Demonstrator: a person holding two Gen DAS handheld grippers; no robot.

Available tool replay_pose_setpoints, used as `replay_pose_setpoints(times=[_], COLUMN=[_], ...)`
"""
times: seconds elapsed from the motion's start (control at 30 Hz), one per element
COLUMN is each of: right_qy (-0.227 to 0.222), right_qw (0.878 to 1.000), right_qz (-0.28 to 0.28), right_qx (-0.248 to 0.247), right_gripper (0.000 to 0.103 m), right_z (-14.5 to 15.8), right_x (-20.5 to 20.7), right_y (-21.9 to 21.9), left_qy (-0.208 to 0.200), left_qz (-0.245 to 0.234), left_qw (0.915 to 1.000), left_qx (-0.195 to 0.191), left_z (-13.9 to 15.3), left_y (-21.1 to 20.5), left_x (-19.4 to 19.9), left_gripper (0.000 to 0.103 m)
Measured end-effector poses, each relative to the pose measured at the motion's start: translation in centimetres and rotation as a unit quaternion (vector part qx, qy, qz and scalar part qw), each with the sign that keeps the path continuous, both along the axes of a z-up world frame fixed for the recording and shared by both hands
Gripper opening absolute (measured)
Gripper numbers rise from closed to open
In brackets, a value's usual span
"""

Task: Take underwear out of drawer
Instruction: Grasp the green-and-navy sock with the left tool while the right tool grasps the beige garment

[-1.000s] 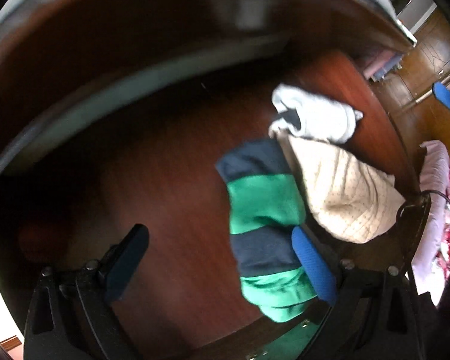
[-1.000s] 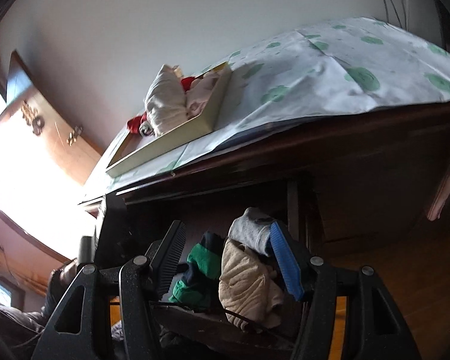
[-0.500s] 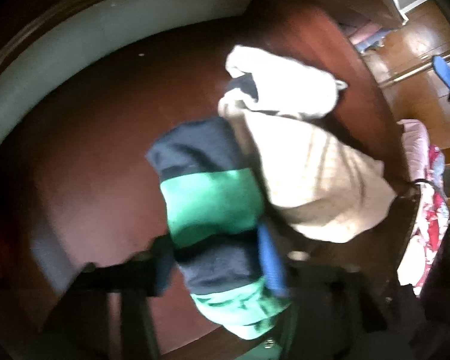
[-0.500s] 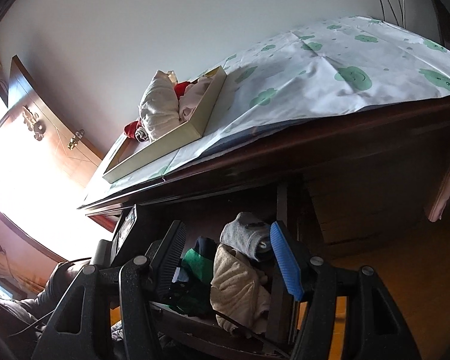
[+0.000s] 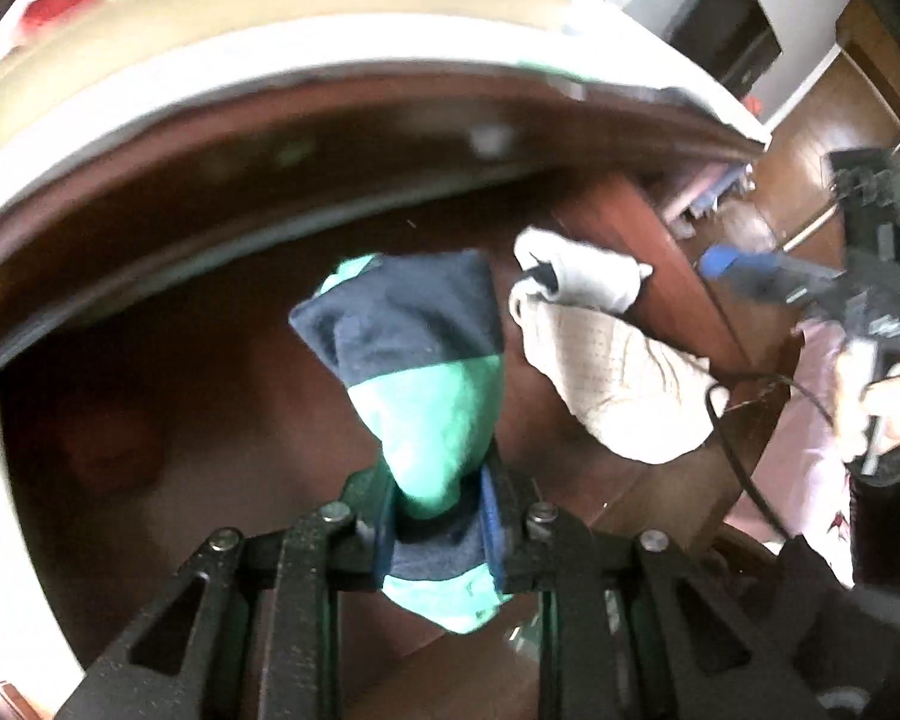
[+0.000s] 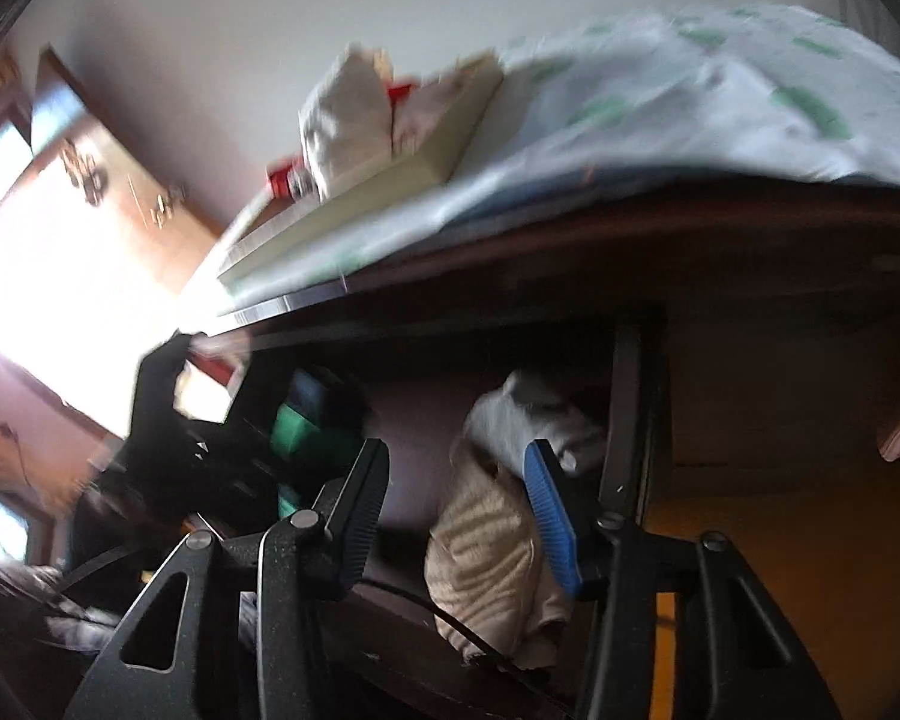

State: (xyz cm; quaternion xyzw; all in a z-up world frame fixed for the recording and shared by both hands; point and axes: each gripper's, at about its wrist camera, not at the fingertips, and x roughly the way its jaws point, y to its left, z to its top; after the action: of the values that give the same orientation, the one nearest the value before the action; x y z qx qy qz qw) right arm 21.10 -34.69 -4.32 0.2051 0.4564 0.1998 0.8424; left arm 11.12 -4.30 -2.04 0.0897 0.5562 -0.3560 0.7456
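The green and navy striped underwear [image 5: 426,360] hangs above the dark wooden drawer floor [image 5: 210,420], with my left gripper [image 5: 438,516] shut on its lower end. It shows again in the right wrist view as a green bundle [image 6: 306,426]. A beige dotted garment [image 5: 618,384] and a grey-white one [image 5: 582,276] lie at the drawer's right side. My right gripper [image 6: 456,462] reaches into the drawer with its jaws closing. The beige garment [image 6: 486,546] sits between them against the blue finger [image 6: 549,516], and the black finger stands clear of it.
The drawer's right wall [image 5: 660,252] is next to the garments. A black cable [image 5: 744,456] crosses the drawer's front edge. On top, a cream tray [image 6: 390,180] with folded clothes rests on a green-dotted cloth [image 6: 720,102]. Wooden floor [image 6: 780,540] lies to the right.
My left gripper closed on the striped underwear and lifted it off the drawer floor. The right gripper moved closer to the beige and grey-white garments and its jaws narrowed.
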Motion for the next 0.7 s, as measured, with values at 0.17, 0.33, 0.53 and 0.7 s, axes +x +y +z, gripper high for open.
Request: replay_pose_setpoints(times=[0.17,0.33,0.53,0.7], right_qy=[0.052,0.077,0.114,0.143], right_qw=[0.997,0.991,0.973,0.958], right_qz=[0.046,0.055,0.075,0.085], right_qx=[-0.034,-0.093,-0.186,-0.232], right_gripper=[0.050,0.050,0.050,0.050], right_z=[-2.9,-4.1,-4.5,-5.0], right_x=[1.2,2.3,3.2,4.5], right_y=[3.2,5.3,7.8,9.7], left_qy=[-0.041,-0.060,-0.076,-0.095], left_qz=[0.021,0.037,0.046,0.039], left_qw=[0.9988,0.9974,0.9956,0.9934], left_qx=[-0.013,-0.015,-0.031,-0.050], left_z=[3.4,4.2,3.9,4.8], left_y=[4.4,6.1,6.2,6.7], left_x=[0.8,2.7,2.3,1.3], left_gripper=[0.021,0.021,0.021,0.021])
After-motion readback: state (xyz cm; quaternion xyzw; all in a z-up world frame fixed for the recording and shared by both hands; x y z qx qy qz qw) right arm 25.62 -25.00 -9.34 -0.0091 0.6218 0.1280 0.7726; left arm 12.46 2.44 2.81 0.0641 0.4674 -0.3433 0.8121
